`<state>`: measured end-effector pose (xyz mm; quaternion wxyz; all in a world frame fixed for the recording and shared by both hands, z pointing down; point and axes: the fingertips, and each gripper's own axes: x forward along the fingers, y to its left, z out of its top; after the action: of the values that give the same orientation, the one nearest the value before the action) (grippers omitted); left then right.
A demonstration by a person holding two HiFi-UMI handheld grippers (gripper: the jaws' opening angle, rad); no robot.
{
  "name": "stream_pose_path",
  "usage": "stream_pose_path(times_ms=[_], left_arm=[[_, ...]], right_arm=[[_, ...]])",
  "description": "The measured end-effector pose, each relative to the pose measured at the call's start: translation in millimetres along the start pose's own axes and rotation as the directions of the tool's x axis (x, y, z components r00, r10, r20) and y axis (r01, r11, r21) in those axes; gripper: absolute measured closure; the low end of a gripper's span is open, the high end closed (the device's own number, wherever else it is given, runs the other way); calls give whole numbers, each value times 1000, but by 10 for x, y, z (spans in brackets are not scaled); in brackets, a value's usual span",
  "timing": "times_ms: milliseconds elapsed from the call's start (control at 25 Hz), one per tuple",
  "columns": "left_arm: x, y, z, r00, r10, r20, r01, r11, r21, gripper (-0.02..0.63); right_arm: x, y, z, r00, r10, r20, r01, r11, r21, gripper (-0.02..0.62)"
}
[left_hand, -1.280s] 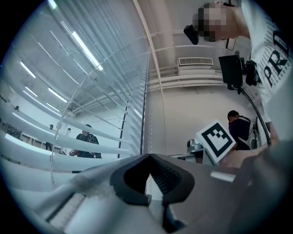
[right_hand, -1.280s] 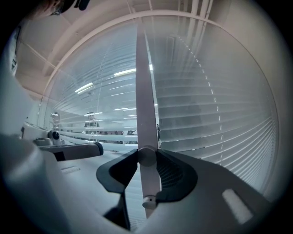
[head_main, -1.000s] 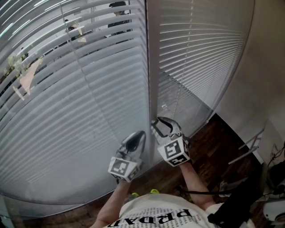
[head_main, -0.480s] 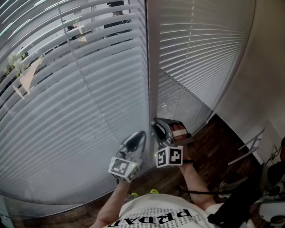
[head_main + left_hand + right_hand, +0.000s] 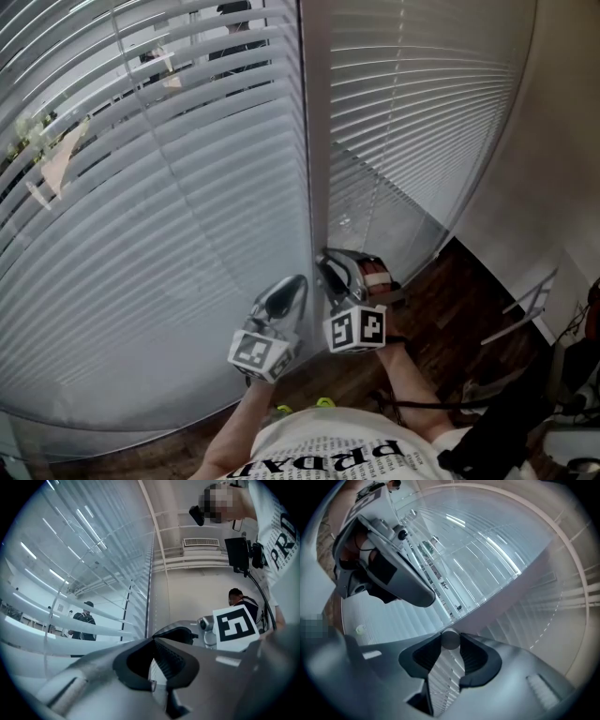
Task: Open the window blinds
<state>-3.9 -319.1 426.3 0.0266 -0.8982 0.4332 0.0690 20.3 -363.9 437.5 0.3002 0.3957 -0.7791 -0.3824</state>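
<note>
Grey slatted blinds hang on both sides of a pale upright post [image 5: 314, 141]: the left blind [image 5: 141, 206] is partly tilted, the right blind [image 5: 422, 103] nearly flat. My right gripper [image 5: 328, 262] is at the foot of the post, with its marker cube facing me. In the right gripper view its jaws [image 5: 450, 641] are shut on a round grey blind wand [image 5: 450, 638], seen end-on between the pad tips. My left gripper [image 5: 289, 286] hovers just left of it, jaws shut with the tips meeting and nothing held [image 5: 154, 641].
Dark wood floor [image 5: 450, 319] lies below the blinds at the right, with a thin metal frame [image 5: 525, 314] and cables near a plain wall [image 5: 562, 141]. Through the slats I see a person [image 5: 84, 620] beyond the glass. A pull cord [image 5: 370, 216] hangs on the right blind.
My right gripper has rolled about its own axis, so its marker cube turned from facing up to facing me. The left gripper has not moved.
</note>
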Motion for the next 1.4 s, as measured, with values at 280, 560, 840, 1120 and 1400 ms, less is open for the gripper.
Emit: stream_pose_path(times_ms=[280, 560, 840, 1120, 1400], left_arm=[[-16, -18, 43, 1000, -8, 20, 8, 1000, 6, 614], [-43, -27, 44, 1000, -1, 23, 1, 1000, -12, 614], [-63, -24, -1, 1000, -9, 7, 9, 1000, -2, 614], [-58, -18, -9, 1000, -15, 10, 14, 1000, 16, 614], [-79, -36, 25, 1000, -18, 11, 18, 1000, 5, 614]], right_arm=[[-1, -5, -13, 1000, 3, 6, -3, 994, 109, 465], [2, -25, -14, 999, 24, 29, -32, 954, 299, 465], [-5, -54, -18, 996, 42, 74, -73, 868, 491, 465], [-1, -74, -43, 993, 46, 105, -101, 782, 615, 465], [-20, -85, -30, 989, 44, 141, -133, 682, 719, 464]])
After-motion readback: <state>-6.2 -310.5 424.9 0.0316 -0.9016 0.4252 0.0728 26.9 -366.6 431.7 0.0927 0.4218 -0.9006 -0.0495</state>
